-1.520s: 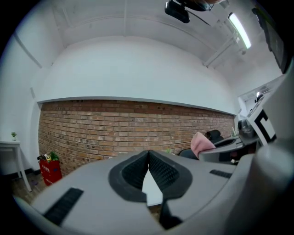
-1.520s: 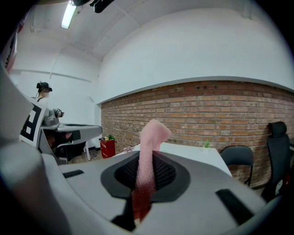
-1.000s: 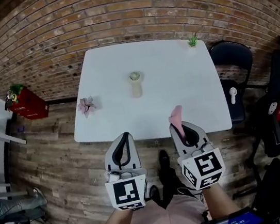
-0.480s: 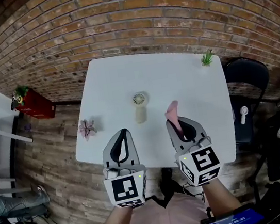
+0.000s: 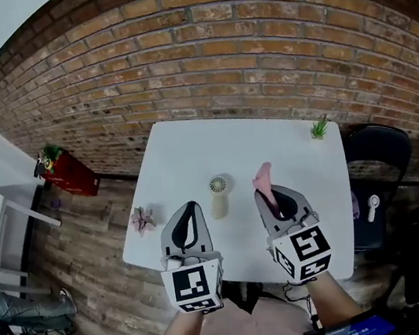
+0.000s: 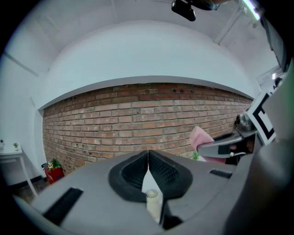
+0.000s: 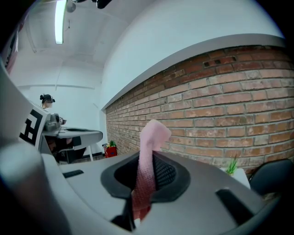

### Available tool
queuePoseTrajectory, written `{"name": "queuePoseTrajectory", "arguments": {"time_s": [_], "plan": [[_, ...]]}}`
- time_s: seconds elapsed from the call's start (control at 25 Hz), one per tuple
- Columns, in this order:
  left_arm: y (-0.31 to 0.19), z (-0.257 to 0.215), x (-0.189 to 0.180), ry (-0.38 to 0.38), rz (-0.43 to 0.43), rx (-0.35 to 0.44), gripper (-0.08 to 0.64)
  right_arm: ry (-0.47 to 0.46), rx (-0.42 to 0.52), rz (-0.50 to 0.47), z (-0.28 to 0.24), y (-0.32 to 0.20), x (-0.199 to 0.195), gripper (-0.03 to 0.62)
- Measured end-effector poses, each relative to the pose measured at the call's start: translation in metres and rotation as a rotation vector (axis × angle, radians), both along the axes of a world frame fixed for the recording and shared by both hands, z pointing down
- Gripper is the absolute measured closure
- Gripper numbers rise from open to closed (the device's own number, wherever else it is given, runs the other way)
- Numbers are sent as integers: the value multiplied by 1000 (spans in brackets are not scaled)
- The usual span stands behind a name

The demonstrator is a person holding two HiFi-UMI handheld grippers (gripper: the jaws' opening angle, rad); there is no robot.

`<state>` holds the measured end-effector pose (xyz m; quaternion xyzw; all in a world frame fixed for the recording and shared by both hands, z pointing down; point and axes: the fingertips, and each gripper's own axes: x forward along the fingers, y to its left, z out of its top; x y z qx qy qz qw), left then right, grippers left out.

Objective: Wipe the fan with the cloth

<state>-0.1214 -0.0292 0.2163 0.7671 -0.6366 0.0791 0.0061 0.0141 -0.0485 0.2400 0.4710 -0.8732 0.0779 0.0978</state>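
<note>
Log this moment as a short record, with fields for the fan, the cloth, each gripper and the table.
fan: cream, upright on the white table, untouched
cloth: pink, clamped in the right gripper, end poking up past its jaws
left gripper: shut, empty
right gripper: shut on the cloth
also on table: small green plant at far right corner, pink flower at left edge
wiping: not yet begun

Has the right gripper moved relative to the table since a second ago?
Yes. The right gripper, shut on the cloth, has advanced from the near edge of the table to over its top; the cloth is now level with the fan.
</note>
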Motion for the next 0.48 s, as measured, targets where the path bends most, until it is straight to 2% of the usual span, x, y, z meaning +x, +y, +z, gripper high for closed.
{"name": "queuePoseTrajectory", "arguments": {"time_s": [0.16, 0.48], "plan": [[-9, 5, 3, 3, 5, -10, 548, 2, -3, 7, 3, -8, 5, 552], [-40, 45, 1, 1, 31, -105, 548, 14, -72, 26, 29, -33, 4, 552]]}}
